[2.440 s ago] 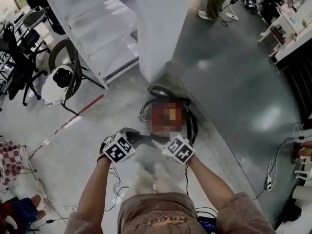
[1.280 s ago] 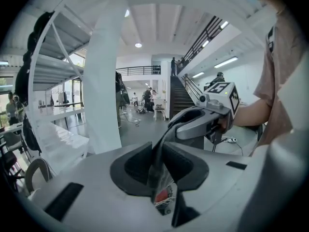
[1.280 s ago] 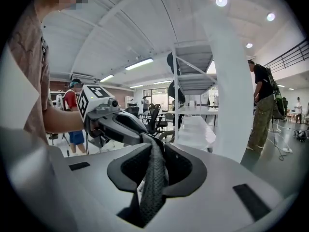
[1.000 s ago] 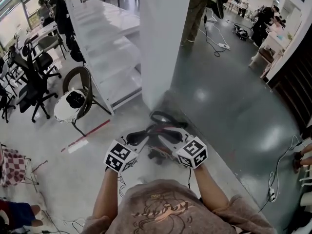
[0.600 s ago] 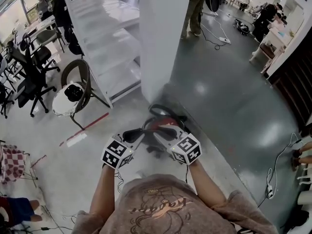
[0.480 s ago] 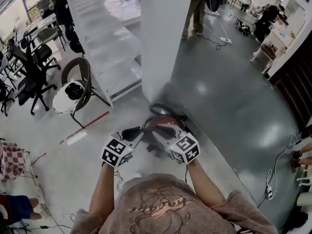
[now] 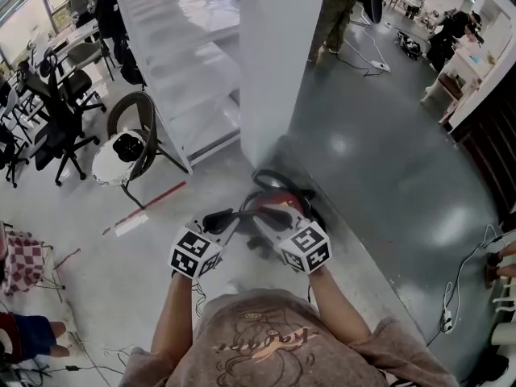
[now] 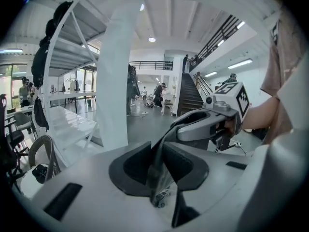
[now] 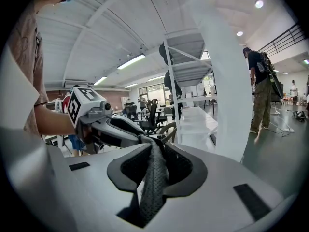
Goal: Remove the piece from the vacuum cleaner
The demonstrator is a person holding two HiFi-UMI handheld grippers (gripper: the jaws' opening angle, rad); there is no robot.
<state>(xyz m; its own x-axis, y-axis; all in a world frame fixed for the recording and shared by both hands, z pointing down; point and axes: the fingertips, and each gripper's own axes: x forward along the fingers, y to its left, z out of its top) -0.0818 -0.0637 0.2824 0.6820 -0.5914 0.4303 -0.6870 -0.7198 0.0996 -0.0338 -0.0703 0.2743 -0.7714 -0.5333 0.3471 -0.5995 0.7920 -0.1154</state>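
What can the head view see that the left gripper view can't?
Only the head view shows the red vacuum cleaner on the floor, the person's arms and the left tool from outside. Only the left gripper view shows the staircase, the ceiling lights and, up close, the dark strip pinched between the left tool's jaws. Both show the white pillar, the white shelves and the right tool.
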